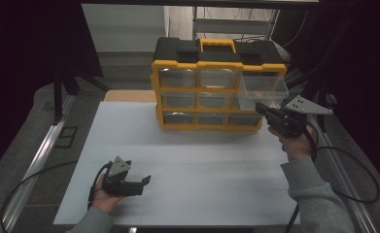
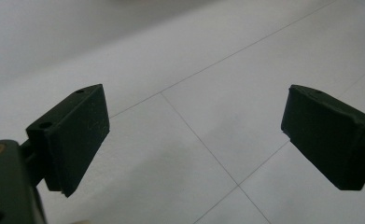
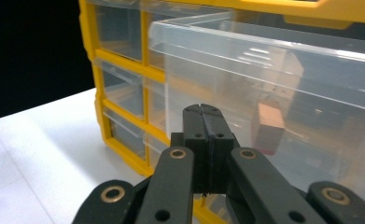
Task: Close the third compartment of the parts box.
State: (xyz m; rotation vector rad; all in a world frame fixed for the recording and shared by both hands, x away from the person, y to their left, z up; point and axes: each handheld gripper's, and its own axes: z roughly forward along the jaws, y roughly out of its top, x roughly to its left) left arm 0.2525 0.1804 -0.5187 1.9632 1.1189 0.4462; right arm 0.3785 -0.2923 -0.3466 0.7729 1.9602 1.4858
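Observation:
A yellow and black drawer cabinet [image 1: 212,92] with clear drawers stands at the back of the white table [image 1: 187,160]. Its top right drawer [image 1: 263,91] is pulled out toward me. My right gripper [image 1: 259,108] is shut just in front of and below that drawer, nothing showing between its jaws. In the right gripper view the closed gripper [image 3: 208,112] points at the clear drawer [image 3: 273,60], where a small reddish-brown block [image 3: 270,128] lies inside. Whether the tips touch the drawer I cannot tell. My left gripper [image 1: 146,180] rests low on the table, open and empty [image 2: 194,126].
The cabinet's other drawers [image 1: 197,99] are pushed in. A black handle section with a yellow grip [image 1: 217,45] tops the cabinet. Metal rails [image 1: 37,160] run along the table's left and right sides. Cables [image 1: 357,174] trail from both grippers.

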